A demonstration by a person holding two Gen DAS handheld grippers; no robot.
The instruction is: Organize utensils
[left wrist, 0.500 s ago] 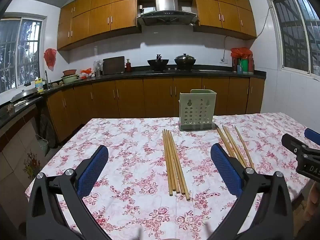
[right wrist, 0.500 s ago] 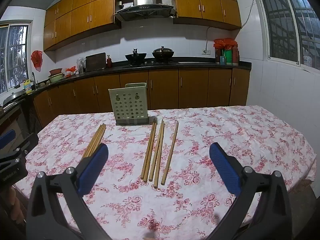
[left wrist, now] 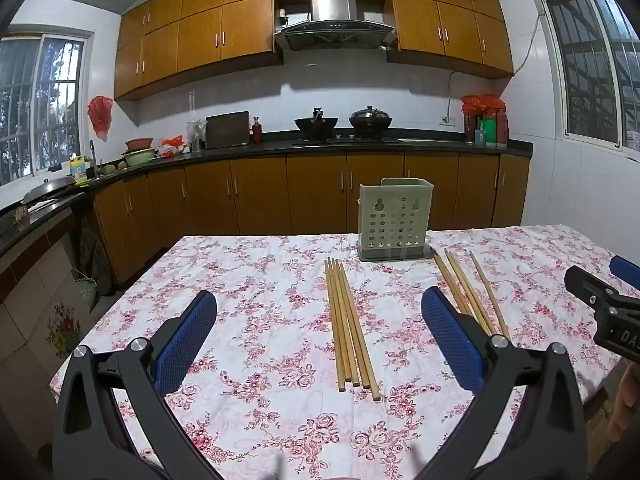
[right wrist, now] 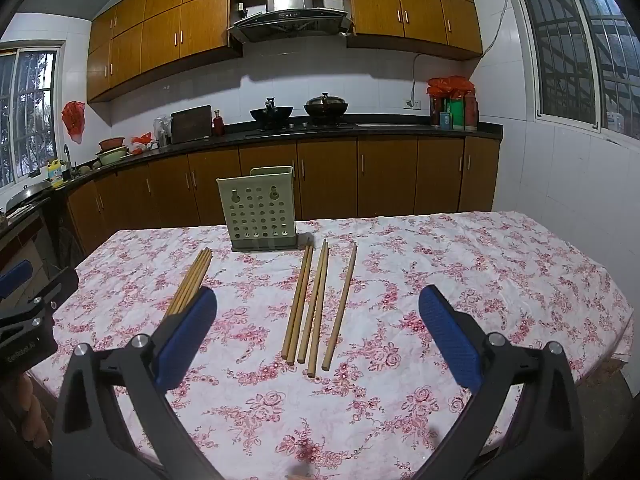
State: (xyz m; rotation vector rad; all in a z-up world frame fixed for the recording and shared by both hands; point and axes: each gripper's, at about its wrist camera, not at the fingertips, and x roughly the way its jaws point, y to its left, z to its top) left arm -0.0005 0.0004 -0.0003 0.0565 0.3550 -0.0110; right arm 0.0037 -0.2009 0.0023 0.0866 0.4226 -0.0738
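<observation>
Nothing moved; chopsticks [left wrist: 350,326] between fingers [left wrist: 186,344].

A floral tablecloth [left wrist: 256,320] in pink and white covers the table. Behind it runs a dark counter [left wrist: 400,144] over brown wooden cabinets [left wrist: 260,196]. A black wok [left wrist: 316,123] and a lidded pot [left wrist: 370,120] sit side by side on the stove, beneath a steel range hood [left wrist: 334,20]. A dark cutting board [left wrist: 227,135] leans against the white tiled wall, a small red bottle [left wrist: 257,131] just beside it. A red plastic bag [left wrist: 100,114] hangs near the left window [left wrist: 36,108].
</observation>
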